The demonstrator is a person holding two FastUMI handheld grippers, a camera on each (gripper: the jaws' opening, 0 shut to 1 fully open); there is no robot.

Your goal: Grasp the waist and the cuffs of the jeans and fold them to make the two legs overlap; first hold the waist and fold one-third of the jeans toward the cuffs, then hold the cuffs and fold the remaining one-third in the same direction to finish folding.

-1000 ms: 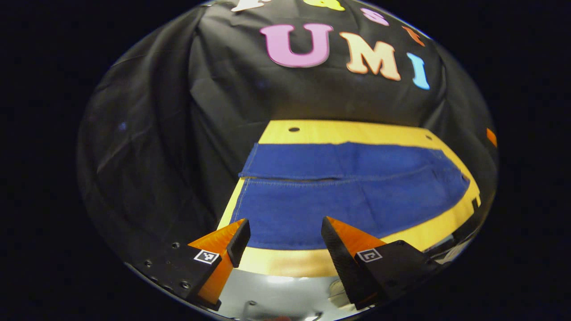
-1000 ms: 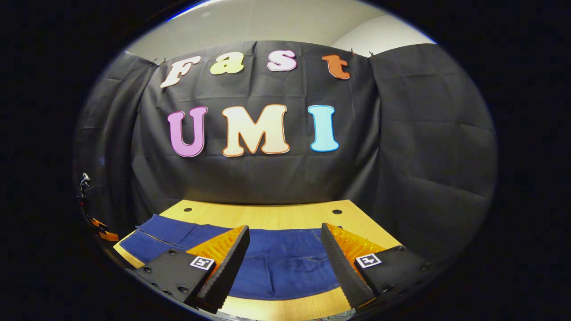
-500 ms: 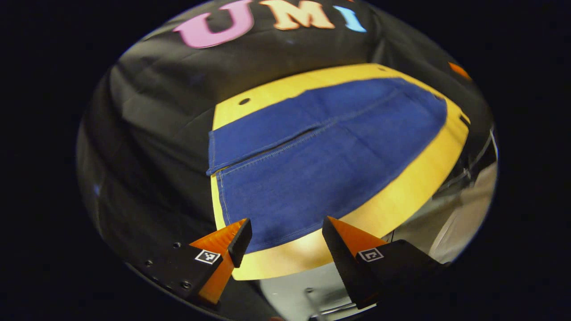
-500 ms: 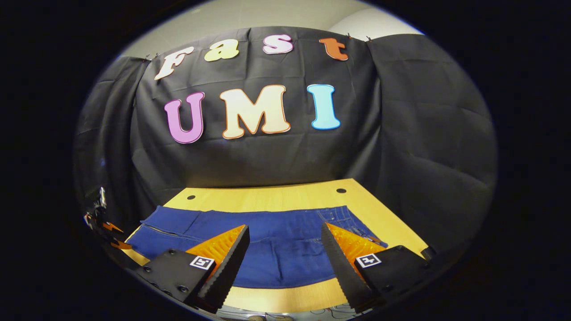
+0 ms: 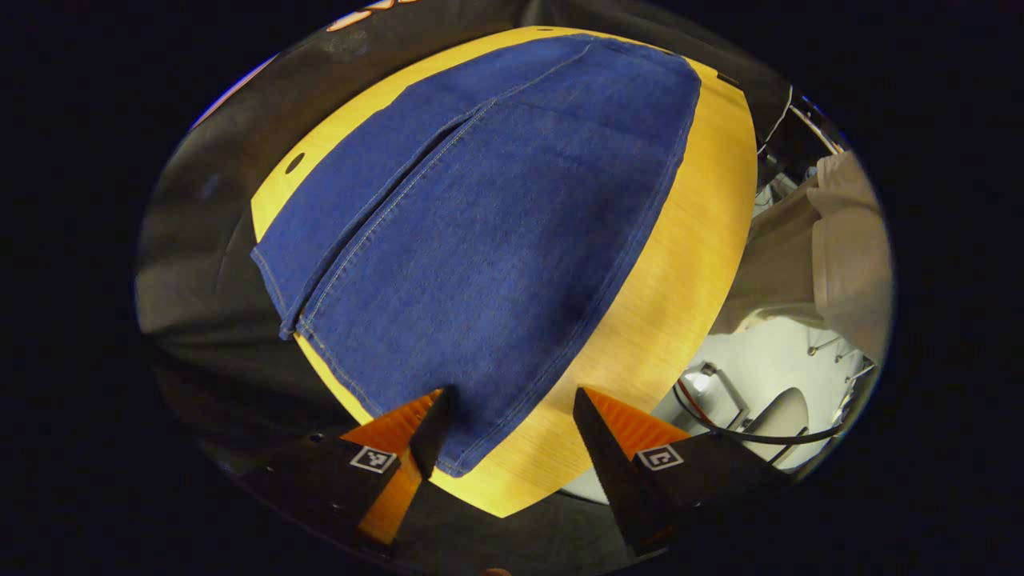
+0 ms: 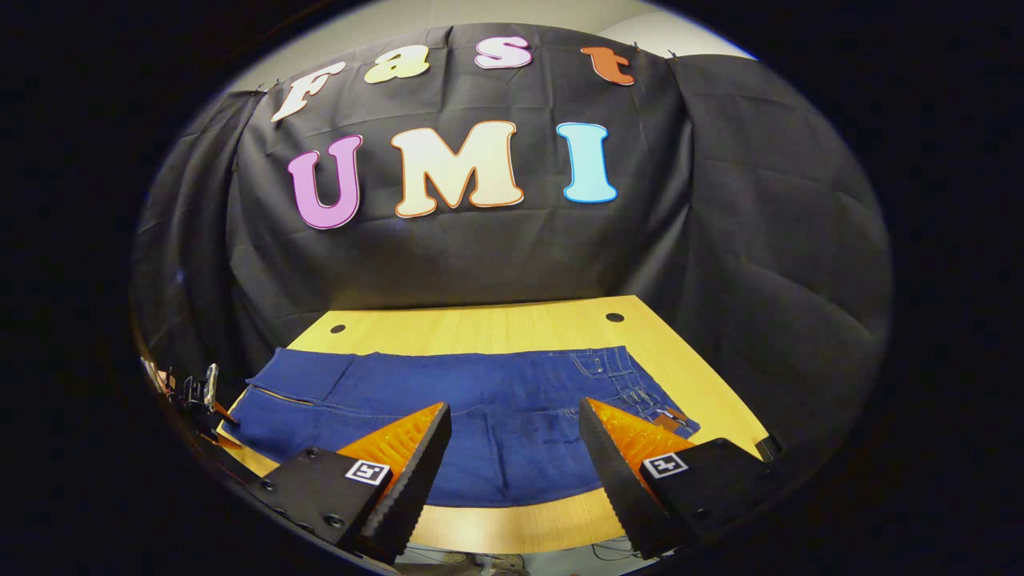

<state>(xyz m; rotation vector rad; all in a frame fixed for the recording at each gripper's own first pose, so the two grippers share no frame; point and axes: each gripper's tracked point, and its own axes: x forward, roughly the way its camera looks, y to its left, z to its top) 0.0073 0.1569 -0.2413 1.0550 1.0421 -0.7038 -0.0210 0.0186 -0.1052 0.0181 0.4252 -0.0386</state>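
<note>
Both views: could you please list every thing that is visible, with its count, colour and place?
jeans: one, blue, flat on the table, legs side by side
table: one, light wood, under the jeans
holes: two, dark, at the table's far edge
cable: one, black, on the floor beside the table
sleeve: one, pale, beside the table
left gripper: one, open, over a cuff corner
right gripper: one, open, above the jeans' near edge

The left gripper view is taken from close above the bench (image 5: 680,264), tilted steeply down over the cuff end of the jeans (image 5: 496,240). The right gripper view is taken from farther back at the bench's (image 6: 480,328) near edge, facing level toward the booth wall. The jeans (image 6: 496,400) and bench are shared by both.
</note>
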